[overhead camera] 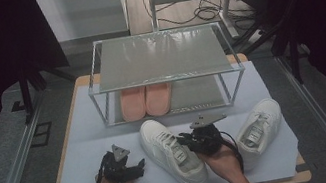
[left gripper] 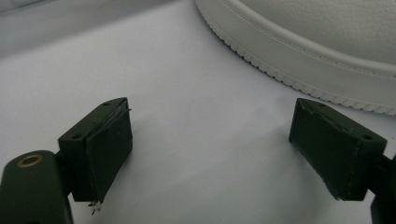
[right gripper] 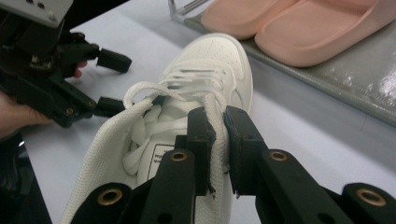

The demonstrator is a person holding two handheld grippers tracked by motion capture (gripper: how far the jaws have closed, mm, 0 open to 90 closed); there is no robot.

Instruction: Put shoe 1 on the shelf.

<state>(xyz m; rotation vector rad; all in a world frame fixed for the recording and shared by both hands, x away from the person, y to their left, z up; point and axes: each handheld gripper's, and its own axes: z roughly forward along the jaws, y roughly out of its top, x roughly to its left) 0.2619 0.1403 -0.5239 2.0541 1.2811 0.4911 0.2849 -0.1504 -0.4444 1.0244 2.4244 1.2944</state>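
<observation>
A white lace-up sneaker (overhead camera: pixel 169 154) lies on the pale mat between my two hands, toe pointing toward the rack. My right gripper (overhead camera: pixel 183 142) is shut on the side wall of this sneaker's (right gripper: pixel 205 60) opening; in the right gripper view both pads (right gripper: pixel 201 135) pinch the fabric collar beside the laces. My left gripper (overhead camera: pixel 140 167) rests low on the mat just left of the sneaker, jaws wide apart with nothing between them (left gripper: pixel 219 144). Its view has the sneaker's ribbed sole edge (left gripper: pixel 299 65) just beyond the right pad. The left gripper (right gripper: pixel 116 84) also appears in the right gripper view, open.
A second white sneaker (overhead camera: pixel 259 128) lies at the right of the mat (overhead camera: pixel 82 136). Behind stands a two-shelf metal rack (overhead camera: pixel 160 56), with a pair of pink slippers (overhead camera: pixel 146 100) on its lower shelf. A desk frame and cables are beyond the table.
</observation>
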